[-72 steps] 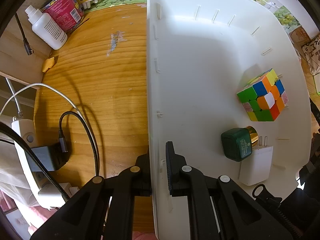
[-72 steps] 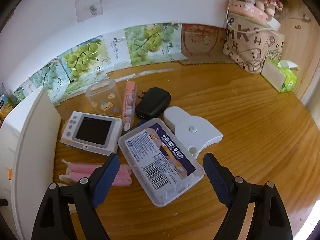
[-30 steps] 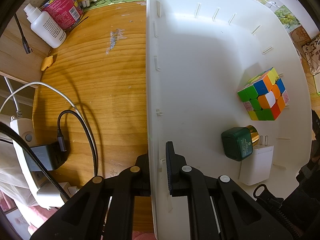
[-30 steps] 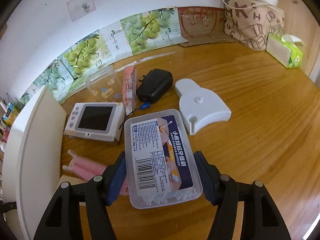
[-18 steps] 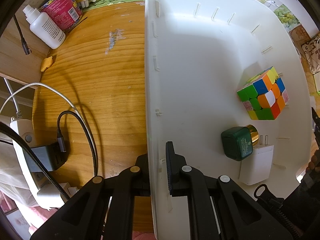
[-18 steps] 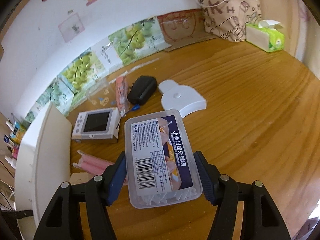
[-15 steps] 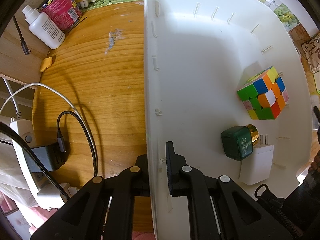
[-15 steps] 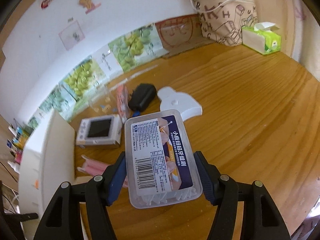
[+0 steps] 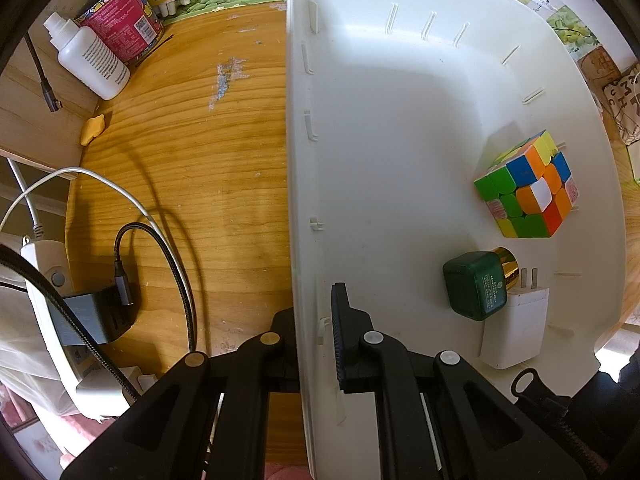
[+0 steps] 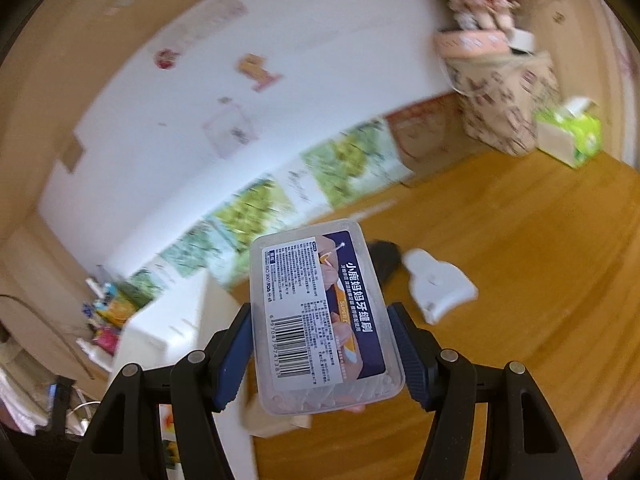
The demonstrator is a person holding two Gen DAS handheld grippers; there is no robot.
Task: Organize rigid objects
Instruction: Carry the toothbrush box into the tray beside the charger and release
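Box lifted in the right gripper, bin wall pinched by the left.

The right gripper (image 10: 322, 350) was closed on a clear plastic box (image 10: 322, 320), its blue fingers (image 10: 236, 354) pressed against the box's two long sides, the box held clear above the wooden surface (image 10: 520, 260). The left gripper (image 9: 316, 334) was nearly closed on the near wall of the white bin (image 9: 298, 160), one finger outside and one inside. Much of the bin's floor lay bare; a puzzle cube (image 9: 528, 190), a green bottle (image 9: 474, 290) and a white charger (image 9: 514, 330) sat along its far side. A white tool (image 10: 438, 284) lay on open surface beyond the box. Left of the bin were a black cable (image 9: 160, 252) and a white bottle (image 9: 90, 58).
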